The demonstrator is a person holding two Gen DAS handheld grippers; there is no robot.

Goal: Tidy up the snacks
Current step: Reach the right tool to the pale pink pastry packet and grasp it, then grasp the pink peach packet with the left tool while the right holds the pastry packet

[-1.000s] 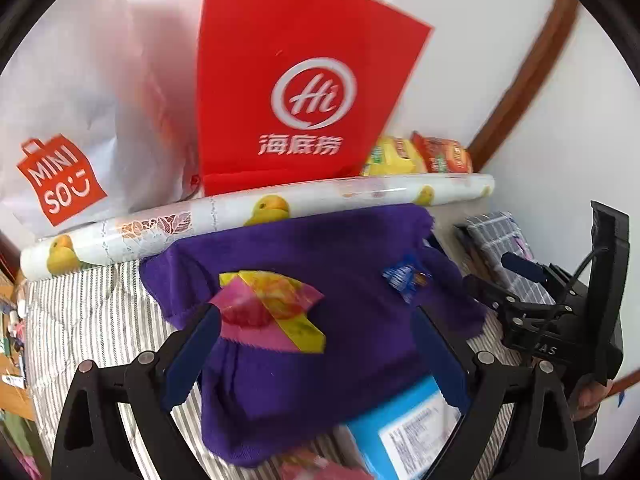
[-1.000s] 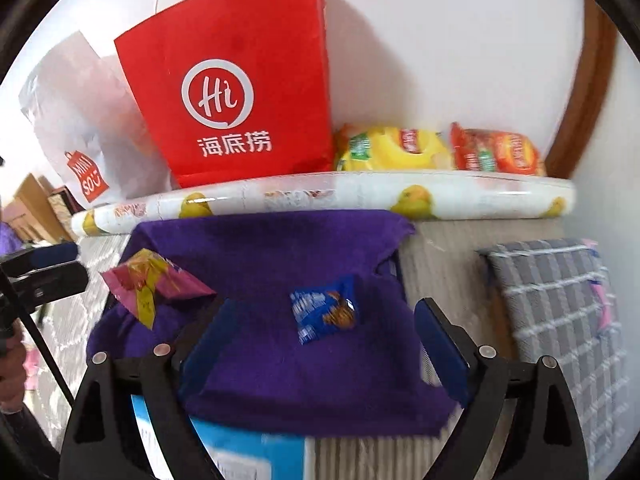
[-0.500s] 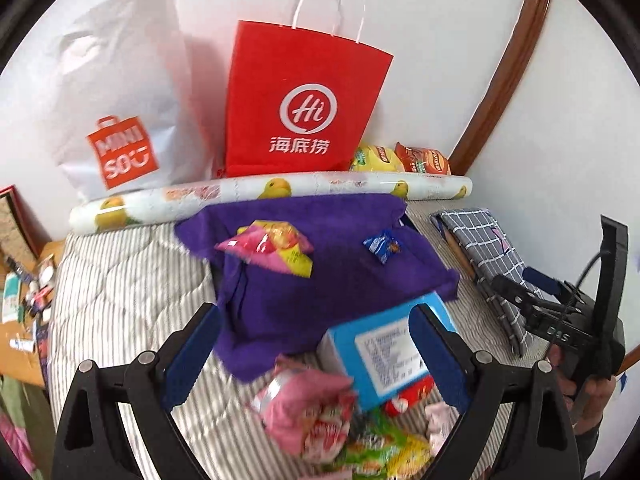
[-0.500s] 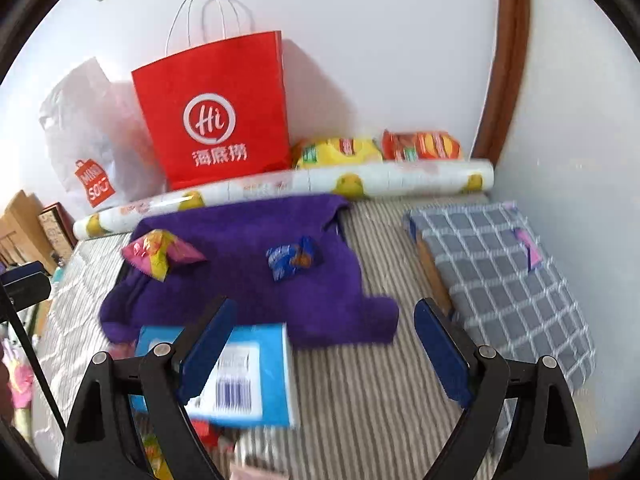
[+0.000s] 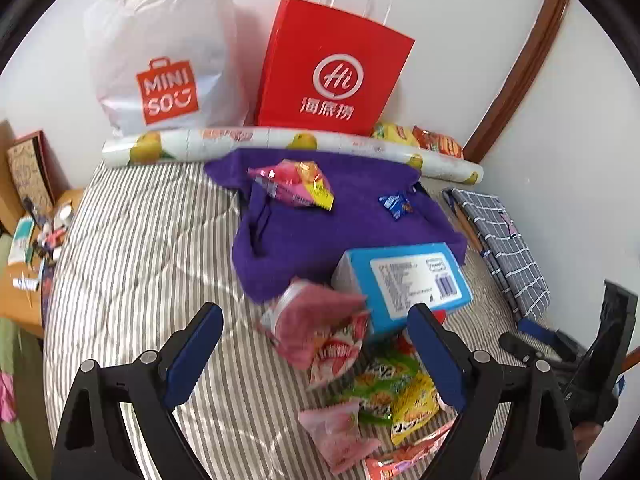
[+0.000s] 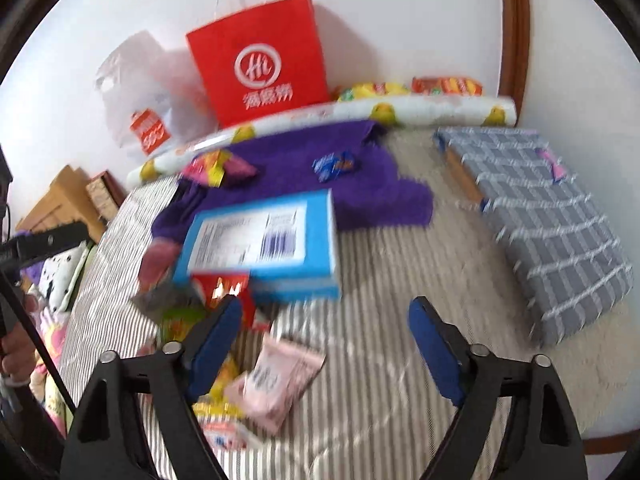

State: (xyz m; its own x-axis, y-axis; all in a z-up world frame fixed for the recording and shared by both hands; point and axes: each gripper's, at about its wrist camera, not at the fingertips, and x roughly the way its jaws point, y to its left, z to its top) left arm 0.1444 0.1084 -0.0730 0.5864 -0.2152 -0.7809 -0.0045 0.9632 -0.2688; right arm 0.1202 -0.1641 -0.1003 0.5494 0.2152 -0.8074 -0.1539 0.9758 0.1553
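Left tongs point(image 5: 316, 354) spread, empty. Right tongs point(image 6: 325, 340) closing, nothing pinched. Blue box point(image 6: 264, 240) hides part of the snack pile point(image 5: 372, 392); right view blurred, labels unreadable.

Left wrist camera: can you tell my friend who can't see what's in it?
An open left gripper hovers over a pile of crinkly pink, green and yellow snack packets on a grey striped bedcover. Behind lie a light blue cardboard box, a purple towel and a red paper bag.
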